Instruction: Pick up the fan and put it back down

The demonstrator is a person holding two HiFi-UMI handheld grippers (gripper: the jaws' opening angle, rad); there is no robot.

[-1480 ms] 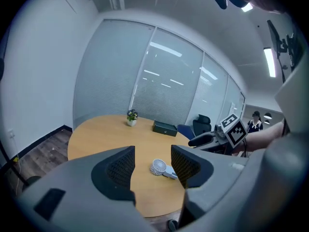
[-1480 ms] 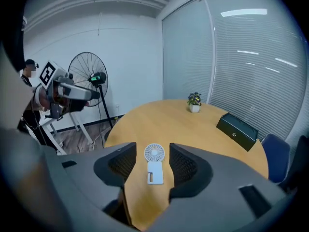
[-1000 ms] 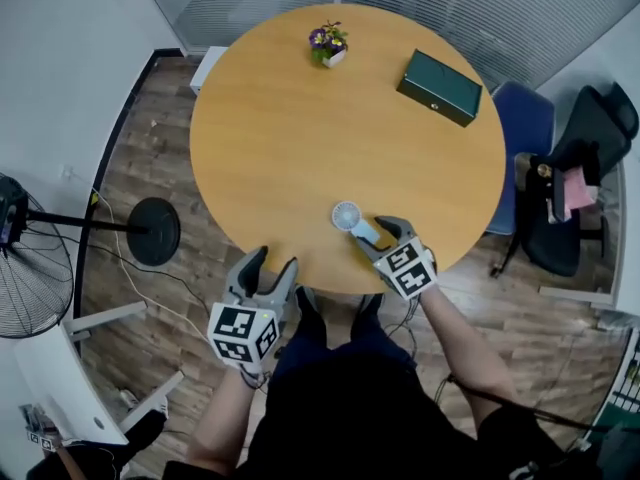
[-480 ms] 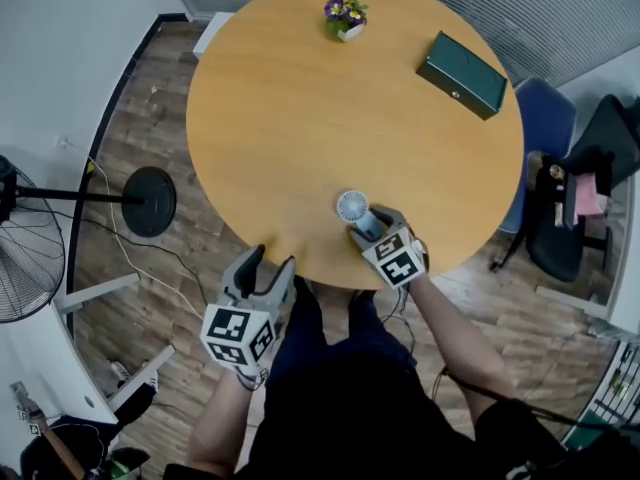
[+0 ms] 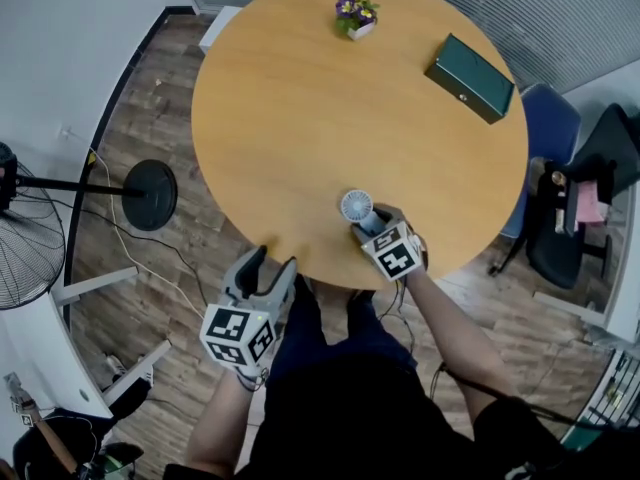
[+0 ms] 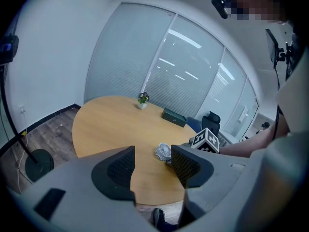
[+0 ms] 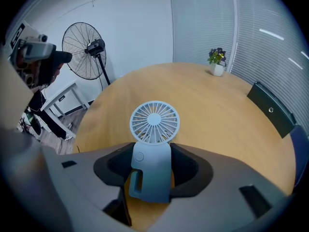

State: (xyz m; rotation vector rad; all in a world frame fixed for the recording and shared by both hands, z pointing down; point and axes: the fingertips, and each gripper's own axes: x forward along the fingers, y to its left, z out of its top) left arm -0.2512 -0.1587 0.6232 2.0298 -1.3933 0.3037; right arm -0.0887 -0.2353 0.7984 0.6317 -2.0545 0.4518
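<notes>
Nearest, the left gripper [image 5: 275, 260] hangs off the table's [image 5: 300, 98] near edge, over the wooden floor and the person's lap. Its jaws stand well apart with nothing between them. Just past that rim the right gripper [image 5: 373, 223] tilts steeply down over the fan [image 5: 356, 206], which lies close to the near edge. The jaws are wide and closing, and their pads meet both sides of the fan's handle. From above, the marker cube hides that handle and only the round grille shows. Beyond the fan lies a broad bare stretch of tabletop. A green box [image 5: 470, 78] sits near the far right rim and a small potted flower [image 5: 356, 13] near the far rim, well apart. At the right, chairs [image 5: 570, 208] crowd the table's edge. At the left, a pedestal fan [image 5: 30, 238] is cut off by the frame.
</notes>
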